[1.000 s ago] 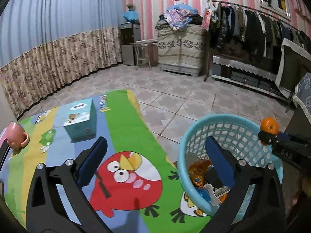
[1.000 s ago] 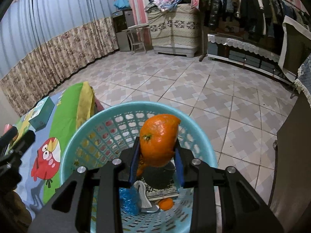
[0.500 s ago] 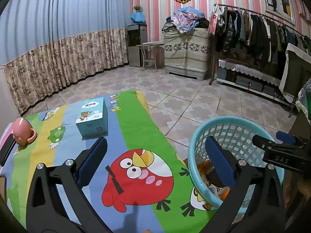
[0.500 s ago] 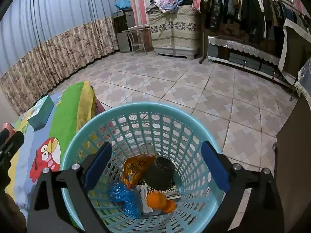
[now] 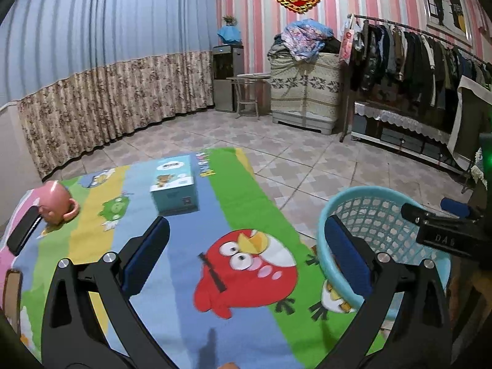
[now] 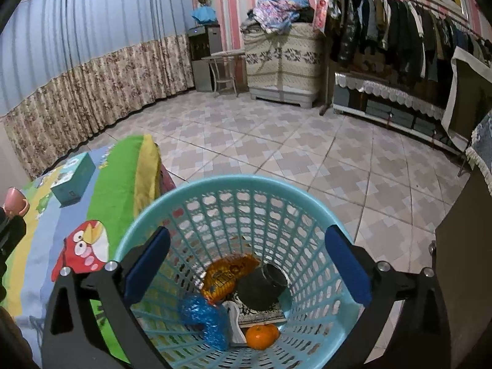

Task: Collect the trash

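Orange (image 6: 259, 336) lies in basket (image 6: 215, 184); both my tongs gape wide, empty. Next: scan the cloth (image 5: 246, 184) for leftover trash.

One turquoise mesh basket (image 6: 233, 212) holds five pieces of trash: one orange (image 6: 260, 336), one orange snack wrapper (image 6: 226, 275), one crumpled blue plastic bag (image 6: 204, 318), one dark round container (image 6: 261, 289), and one white scrap (image 6: 235, 323). The cartoon tablecloth (image 5: 233, 203) carries one pink mug (image 5: 55, 201), one teal tissue box (image 5: 174, 184), and one black phone (image 5: 23, 233) at its left edge.
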`<move>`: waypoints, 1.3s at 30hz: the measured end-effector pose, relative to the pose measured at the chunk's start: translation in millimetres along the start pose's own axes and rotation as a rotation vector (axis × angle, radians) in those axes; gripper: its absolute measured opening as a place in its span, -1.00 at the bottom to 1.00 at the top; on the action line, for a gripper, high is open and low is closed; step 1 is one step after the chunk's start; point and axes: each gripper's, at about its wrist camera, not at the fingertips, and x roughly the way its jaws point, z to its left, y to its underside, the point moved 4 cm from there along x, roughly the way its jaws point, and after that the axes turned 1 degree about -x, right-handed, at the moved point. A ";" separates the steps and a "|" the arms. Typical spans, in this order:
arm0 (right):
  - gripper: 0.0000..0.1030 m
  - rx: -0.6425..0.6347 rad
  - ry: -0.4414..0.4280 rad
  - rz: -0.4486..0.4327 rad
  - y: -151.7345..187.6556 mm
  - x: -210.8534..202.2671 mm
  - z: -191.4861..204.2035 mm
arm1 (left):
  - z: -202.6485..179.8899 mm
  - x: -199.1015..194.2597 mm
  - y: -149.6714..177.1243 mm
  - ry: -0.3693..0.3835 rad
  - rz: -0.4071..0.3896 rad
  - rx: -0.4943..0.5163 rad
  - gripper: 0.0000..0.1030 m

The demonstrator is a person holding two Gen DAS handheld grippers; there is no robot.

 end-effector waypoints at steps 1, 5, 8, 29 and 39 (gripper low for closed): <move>0.91 -0.006 -0.009 -0.009 -0.4 -2.6 4.9 | 4.9 -4.0 1.9 -0.017 -0.005 0.000 0.90; 0.91 -0.047 -0.035 -0.034 1.5 -11.5 25.6 | 24.8 -21.2 7.6 -0.048 -0.025 -0.032 0.90; 0.91 -0.060 -0.057 -0.047 5.3 -19.7 34.8 | 42.2 -36.6 13.1 -0.057 -0.034 -0.063 0.90; 0.91 -0.117 -0.130 -0.127 83.2 -119.4 86.1 | 82.3 -137.9 63.5 -0.137 -0.077 -0.077 0.90; 0.91 -0.165 -0.126 -0.209 101.4 -160.4 101.6 | 97.0 -161.5 85.2 -0.135 -0.080 -0.097 0.90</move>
